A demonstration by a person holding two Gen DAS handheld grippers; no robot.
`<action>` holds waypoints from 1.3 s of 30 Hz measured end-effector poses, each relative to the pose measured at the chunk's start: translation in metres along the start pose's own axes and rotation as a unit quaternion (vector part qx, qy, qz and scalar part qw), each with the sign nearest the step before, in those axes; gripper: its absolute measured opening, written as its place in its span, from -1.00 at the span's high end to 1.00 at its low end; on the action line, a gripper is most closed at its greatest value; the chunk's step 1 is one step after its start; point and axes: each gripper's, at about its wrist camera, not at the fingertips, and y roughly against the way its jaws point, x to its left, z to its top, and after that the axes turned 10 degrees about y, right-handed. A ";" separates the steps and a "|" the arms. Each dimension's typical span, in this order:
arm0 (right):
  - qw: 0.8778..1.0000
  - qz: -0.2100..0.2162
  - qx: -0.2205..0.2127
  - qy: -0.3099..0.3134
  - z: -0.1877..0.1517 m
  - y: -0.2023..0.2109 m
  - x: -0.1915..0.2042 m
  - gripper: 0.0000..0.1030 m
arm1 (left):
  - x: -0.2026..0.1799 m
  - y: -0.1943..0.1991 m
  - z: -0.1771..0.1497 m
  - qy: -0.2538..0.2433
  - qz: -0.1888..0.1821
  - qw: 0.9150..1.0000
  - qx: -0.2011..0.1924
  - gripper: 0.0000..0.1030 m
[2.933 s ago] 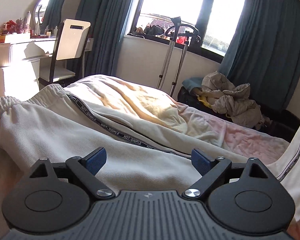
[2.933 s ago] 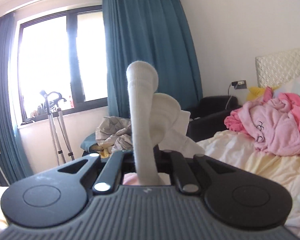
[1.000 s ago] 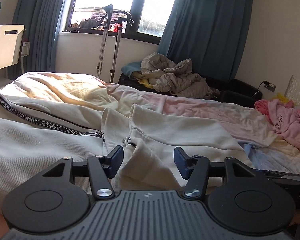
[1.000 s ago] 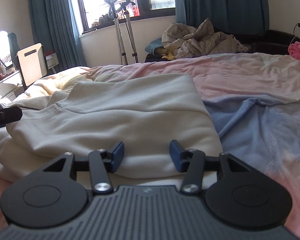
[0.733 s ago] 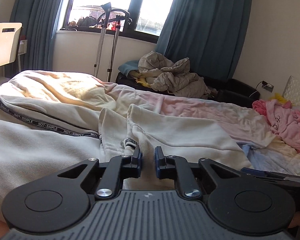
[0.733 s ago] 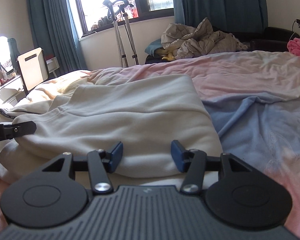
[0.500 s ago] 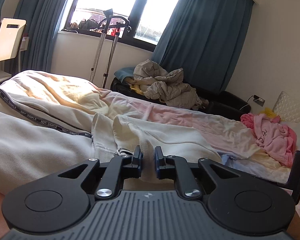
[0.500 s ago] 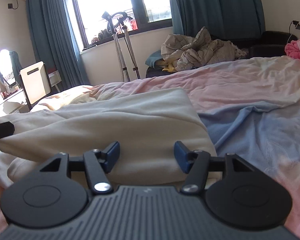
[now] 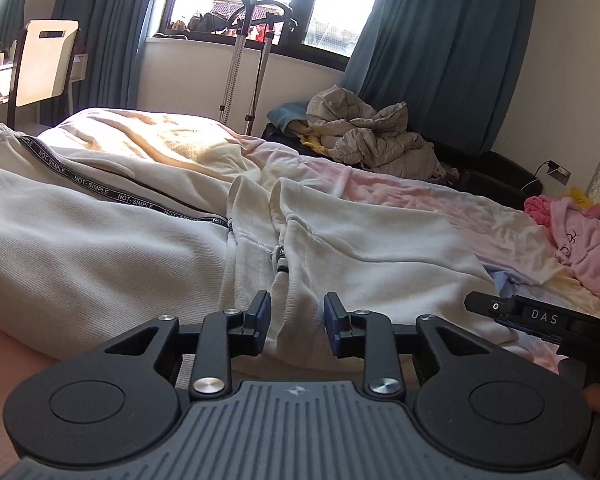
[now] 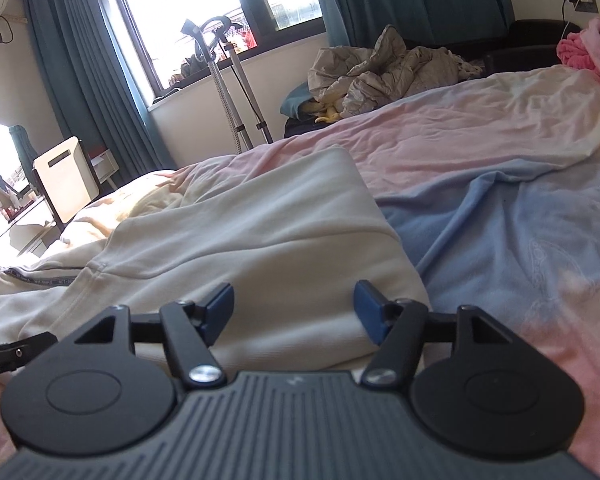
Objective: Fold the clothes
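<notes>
1. Left gripper [image 9: 294, 322], jaws apart, straddles the trousers' [image 9: 100, 256] folded hem on the bed [image 9: 420, 196]; closing shallow may pinch one layer.
2. Right gripper [image 10: 294, 314], jaws wide apart, nears that fold's edge; contact is unclear, so it could miss.
3. Beyond the trousers, loose sheet may snag.

Cream sweatpants [image 9: 100, 256] with black-striped side, folded over on bed [image 10: 500, 208].

cream sweatpants [image 9: 100, 256] are soft ribbed knit cloth with a woven black tape stripe [image 9: 112, 194]; the bedsheet [image 10: 520, 208] is matt, creased cotton; gripper housings look matt black plastic.
</notes>
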 end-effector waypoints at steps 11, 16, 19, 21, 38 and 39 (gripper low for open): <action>0.999 -0.016 0.008 0.039 -0.001 -0.004 0.008 -0.34 | 0.008 -0.029 0.007 -0.020 0.052 0.998 0.009 -0.01; 0.999 -0.014 0.005 0.038 0.004 -0.003 0.008 -0.33 | 0.012 -0.035 0.005 -0.017 0.056 0.998 0.019 -0.01; 1.000 -0.005 -0.011 0.003 0.012 0.001 -0.003 -0.33 | 0.012 -0.035 0.005 -0.021 0.057 0.998 0.023 -0.01; 1.000 -0.014 -0.007 0.010 0.020 -0.003 -0.008 -0.33 | 0.011 -0.035 0.006 -0.023 0.058 0.998 0.027 -0.01; 0.968 0.136 0.042 -0.208 0.017 -0.052 -0.089 -0.64 | 0.011 -0.044 0.011 -0.019 0.054 0.998 0.036 -0.01; 0.963 0.146 0.020 -0.224 0.021 -0.045 -0.089 -0.65 | 0.012 -0.045 0.011 -0.017 0.054 0.998 0.037 -0.01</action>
